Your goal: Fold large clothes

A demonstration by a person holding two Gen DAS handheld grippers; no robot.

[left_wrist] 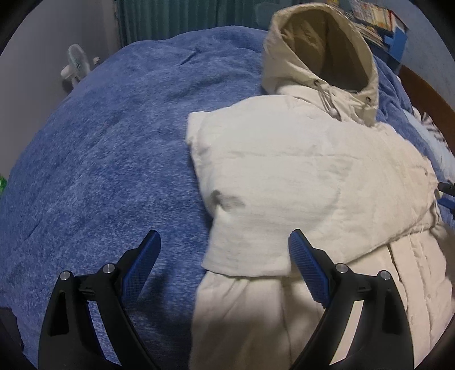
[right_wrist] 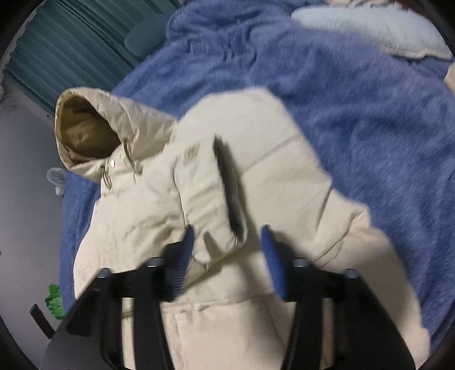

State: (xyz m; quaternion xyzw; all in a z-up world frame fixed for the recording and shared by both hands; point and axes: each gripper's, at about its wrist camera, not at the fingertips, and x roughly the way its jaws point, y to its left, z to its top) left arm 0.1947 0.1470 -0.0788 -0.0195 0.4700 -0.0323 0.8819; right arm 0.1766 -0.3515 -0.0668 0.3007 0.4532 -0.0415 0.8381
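Item: I am holding left gripper (left_wrist: pixel 224 264) spread wide, empty, hovering over jacket edge. I am holding right gripper (right_wrist: pixel 227 250) parted, pads clear of cloth, nothing pinched.

Item: cream hooded jacket (left_wrist: pixel 312 182) lying on blue blanket (left_wrist: pixel 99 142), at 3 o'clock of left view. Sleeves lying folded across chest; I am judging body fold and hood (left_wrist: pixel 321 45), at 1 o'clock, as remaining.

Item: pale pillow (right_wrist: pixel 369 28) sitting at 1 o'clock in right view. White fan (left_wrist: pixel 75 64) standing at 10 o'clock, green curtain (left_wrist: pixel 184 17) hanging at 12 o'clock.
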